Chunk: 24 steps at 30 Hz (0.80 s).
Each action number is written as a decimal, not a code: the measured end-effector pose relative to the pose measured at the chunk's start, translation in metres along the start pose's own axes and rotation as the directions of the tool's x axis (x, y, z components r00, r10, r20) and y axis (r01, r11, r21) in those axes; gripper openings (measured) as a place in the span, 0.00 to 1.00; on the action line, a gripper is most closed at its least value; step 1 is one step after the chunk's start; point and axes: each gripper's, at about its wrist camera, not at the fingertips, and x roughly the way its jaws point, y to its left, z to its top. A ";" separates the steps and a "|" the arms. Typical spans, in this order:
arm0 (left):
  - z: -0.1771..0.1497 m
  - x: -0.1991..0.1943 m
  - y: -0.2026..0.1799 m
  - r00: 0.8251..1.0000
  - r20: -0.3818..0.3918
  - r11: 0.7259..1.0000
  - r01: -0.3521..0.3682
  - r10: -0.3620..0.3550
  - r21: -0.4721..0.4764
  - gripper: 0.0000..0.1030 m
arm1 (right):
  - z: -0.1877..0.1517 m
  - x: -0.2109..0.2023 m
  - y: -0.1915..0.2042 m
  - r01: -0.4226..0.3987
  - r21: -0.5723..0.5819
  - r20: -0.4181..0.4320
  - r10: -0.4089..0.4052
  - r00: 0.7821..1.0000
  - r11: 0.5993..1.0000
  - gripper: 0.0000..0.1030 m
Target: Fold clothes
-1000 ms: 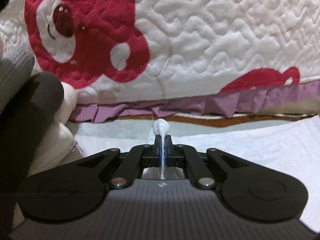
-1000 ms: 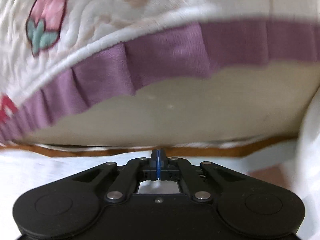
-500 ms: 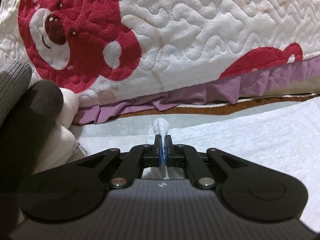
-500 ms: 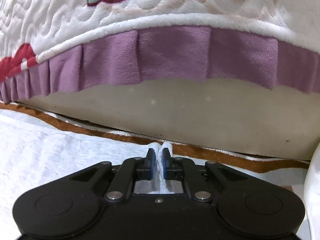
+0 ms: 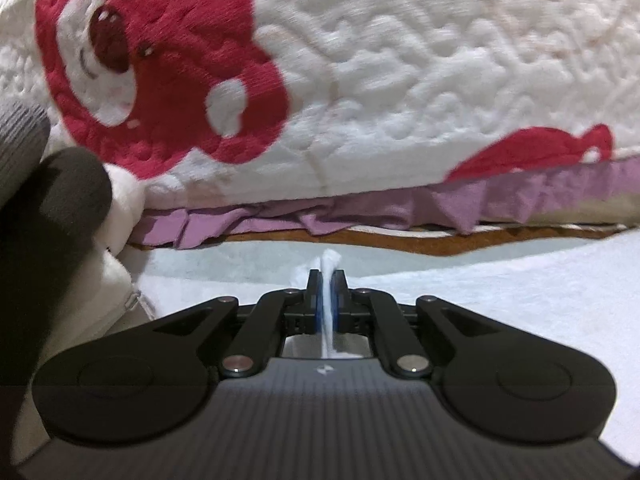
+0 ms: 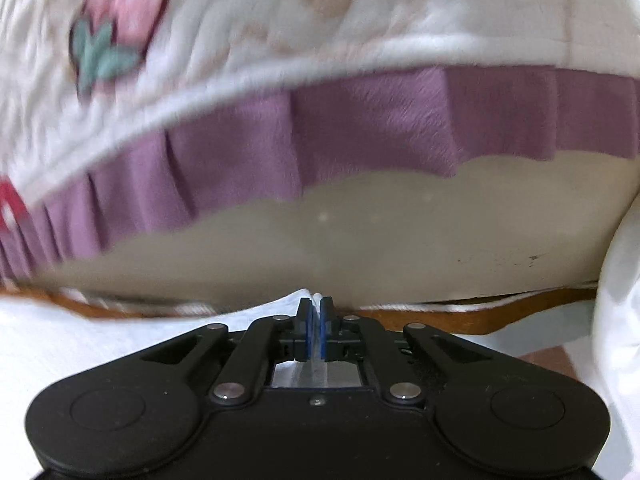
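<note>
A white garment [image 5: 500,296] lies spread flat on a pale surface. My left gripper [image 5: 327,280] is shut on a pinched edge of it; a small tuft of white cloth sticks up between the blue pads. In the right wrist view the same white garment [image 6: 80,344] spreads to the left. My right gripper [image 6: 316,312] is shut on a thin fold of its edge, with the cloth running back between the jaws.
A quilted white blanket with a red bear [image 5: 160,72] and a purple ruffle [image 5: 360,212] hangs just ahead. It also shows in the right wrist view [image 6: 360,128] over a beige bed side [image 6: 400,240]. A dark sleeve [image 5: 44,216] is at left. White cloth [image 6: 616,280] hangs at right.
The right gripper has closed from slightly apart onto the garment edge and its view has swung. The left gripper stays shut on the cloth and has shifted a little.
</note>
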 end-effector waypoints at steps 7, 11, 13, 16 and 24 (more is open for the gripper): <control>-0.011 -0.025 0.018 0.996 0.009 0.995 0.089 -0.089 -0.051 0.37 | 0.000 0.005 -0.008 0.133 -0.028 0.014 -0.132 0.991 0.991 0.00; -0.022 -0.040 0.028 0.990 -0.019 0.988 0.138 -0.139 -0.072 0.43 | 0.001 -0.011 -0.077 -0.008 0.340 0.047 -0.009 0.999 0.940 0.02; -0.028 -0.046 0.038 0.982 -0.065 0.976 0.170 -0.180 -0.138 0.45 | -0.007 -0.023 -0.097 -0.158 0.420 0.080 0.137 0.987 0.893 0.10; -0.038 -0.056 0.040 0.973 -0.098 0.970 0.191 -0.207 -0.149 0.46 | -0.019 -0.040 -0.101 -0.260 0.346 0.047 0.260 0.964 0.902 0.28; -0.041 -0.050 0.031 0.983 -0.082 0.984 0.159 -0.166 -0.083 0.47 | -0.057 -0.034 -0.036 -0.301 0.221 -0.022 0.314 0.949 0.928 0.53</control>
